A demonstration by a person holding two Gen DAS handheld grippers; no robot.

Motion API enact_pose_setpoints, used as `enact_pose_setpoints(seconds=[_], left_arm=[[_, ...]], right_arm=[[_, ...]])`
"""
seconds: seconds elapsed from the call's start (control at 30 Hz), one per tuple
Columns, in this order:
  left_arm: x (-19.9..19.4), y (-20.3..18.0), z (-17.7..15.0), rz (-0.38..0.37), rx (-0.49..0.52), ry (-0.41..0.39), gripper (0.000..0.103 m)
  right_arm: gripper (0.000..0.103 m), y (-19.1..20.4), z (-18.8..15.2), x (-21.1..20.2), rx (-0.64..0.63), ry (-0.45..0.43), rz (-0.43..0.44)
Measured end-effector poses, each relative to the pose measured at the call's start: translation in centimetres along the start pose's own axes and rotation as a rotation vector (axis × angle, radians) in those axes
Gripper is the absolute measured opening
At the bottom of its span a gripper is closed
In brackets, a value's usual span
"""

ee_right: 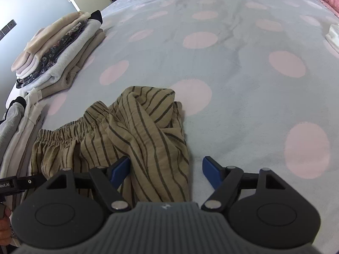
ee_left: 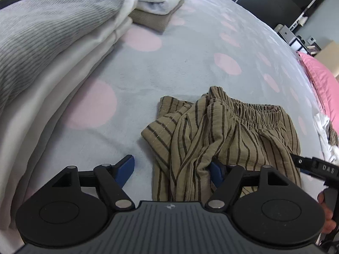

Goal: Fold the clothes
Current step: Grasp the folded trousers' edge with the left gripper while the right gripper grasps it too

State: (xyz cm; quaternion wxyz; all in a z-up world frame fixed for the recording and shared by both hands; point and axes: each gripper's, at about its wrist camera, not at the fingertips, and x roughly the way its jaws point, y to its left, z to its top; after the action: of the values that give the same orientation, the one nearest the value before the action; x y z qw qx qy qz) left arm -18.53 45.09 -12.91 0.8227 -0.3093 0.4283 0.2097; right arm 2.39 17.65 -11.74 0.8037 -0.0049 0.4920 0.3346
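The striped trousers are crinkled, matt woven cloth with a gathered elastic waistband, lying on a soft, fuzzy fleece bed cover, while the left gripper shows matt black plastic with blue rubbery pads.

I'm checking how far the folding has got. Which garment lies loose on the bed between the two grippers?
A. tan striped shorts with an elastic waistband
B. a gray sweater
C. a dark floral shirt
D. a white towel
A: the striped shorts lie crumpled on the bedspread, the gathered waistband showing.
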Motion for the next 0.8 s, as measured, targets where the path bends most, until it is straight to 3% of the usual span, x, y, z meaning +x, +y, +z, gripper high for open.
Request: enact_pose_setpoints(seconds=[0.1,0.2,0.3,0.4,0.47,0.57,0.8], left_arm=[[0.2,-0.4,-0.2,0.005,0.036,-0.028,0.071],[0.4,-1.1,-0.4,0.022,0.083,-0.050,0.065],[0.3,-1.5,-0.6,0.026,0.112,-0.079,0.051],[0.1,-1.9,-0.8,0.007,0.126,-0.109,0.028],[0.0,-2.2,-0.8,-0.004,0.129,-0.117,0.017],[-0.6,-2.4,-1.0,-0.009,0.136,-0.136,0.011],[-4.1,-3.3,-1.1,-0.038,0.152,-0.211,0.009]], right_arm=[[0.076,0.5,0.0,0.5,-0.031,-0.008,-0.005],[0.066,1.4,0.0,0.9,-0.068,-0.016,-0.017],[0.052,2.2,0.0,1.2,-0.108,-0.023,-0.031],[0.034,2.8,-0.2,1.3,-0.129,-0.031,-0.033],[0.015,3.0,-0.4,1.0,-0.136,-0.038,-0.034],[0.011,3.6,-0.8,0.2,-0.160,-0.065,-0.045],[0.010,5.3,-1.6,-4.2,-0.195,-0.166,-0.065]])
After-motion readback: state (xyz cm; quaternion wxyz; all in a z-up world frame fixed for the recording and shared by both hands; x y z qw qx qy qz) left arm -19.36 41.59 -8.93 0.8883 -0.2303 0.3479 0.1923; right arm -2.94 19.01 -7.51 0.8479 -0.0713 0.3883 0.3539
